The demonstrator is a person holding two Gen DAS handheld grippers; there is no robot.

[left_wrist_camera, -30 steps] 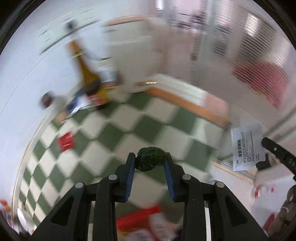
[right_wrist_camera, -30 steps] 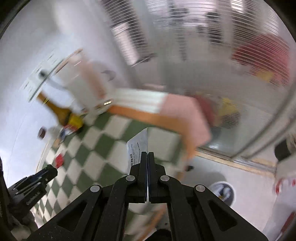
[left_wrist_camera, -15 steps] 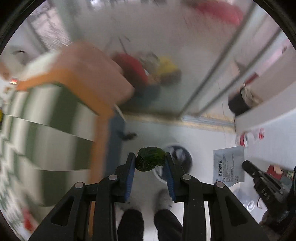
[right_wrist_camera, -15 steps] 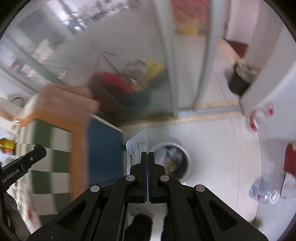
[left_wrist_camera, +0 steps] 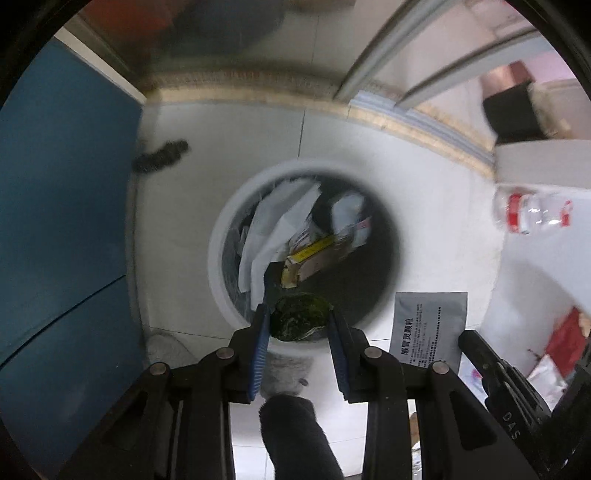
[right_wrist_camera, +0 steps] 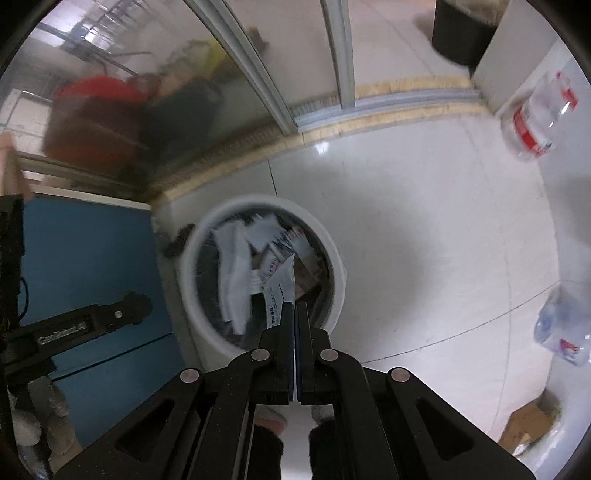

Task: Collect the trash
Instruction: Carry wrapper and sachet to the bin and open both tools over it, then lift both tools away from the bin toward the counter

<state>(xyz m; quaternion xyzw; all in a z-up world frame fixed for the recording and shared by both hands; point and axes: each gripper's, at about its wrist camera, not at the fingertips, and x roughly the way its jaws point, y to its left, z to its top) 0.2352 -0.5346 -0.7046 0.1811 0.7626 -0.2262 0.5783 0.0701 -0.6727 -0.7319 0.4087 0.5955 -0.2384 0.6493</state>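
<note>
My left gripper (left_wrist_camera: 298, 318) is shut on a crumpled dark green wrapper (left_wrist_camera: 300, 320), held above the near rim of a round white trash bin (left_wrist_camera: 221, 236) full of paper and packaging. My right gripper (right_wrist_camera: 295, 308) is shut on a thin grey printed sachet (right_wrist_camera: 281, 288), held over the same bin (right_wrist_camera: 334, 258). In the left wrist view the sachet (left_wrist_camera: 428, 328) shows to the right of the bin, with the right gripper's black arm below it.
A blue panel (left_wrist_camera: 55, 206) stands left of the bin. Clear plastic bottles with red labels (right_wrist_camera: 535, 118) lie on the white floor at right. A black container (right_wrist_camera: 461, 29) sits in the far corner. A sliding glass door track (left_wrist_camera: 332, 99) runs behind the bin. My feet show below.
Both grippers have swung away from the green checkered table and down toward the floor. The white bin has come from small and distant to directly beneath both held items.
</note>
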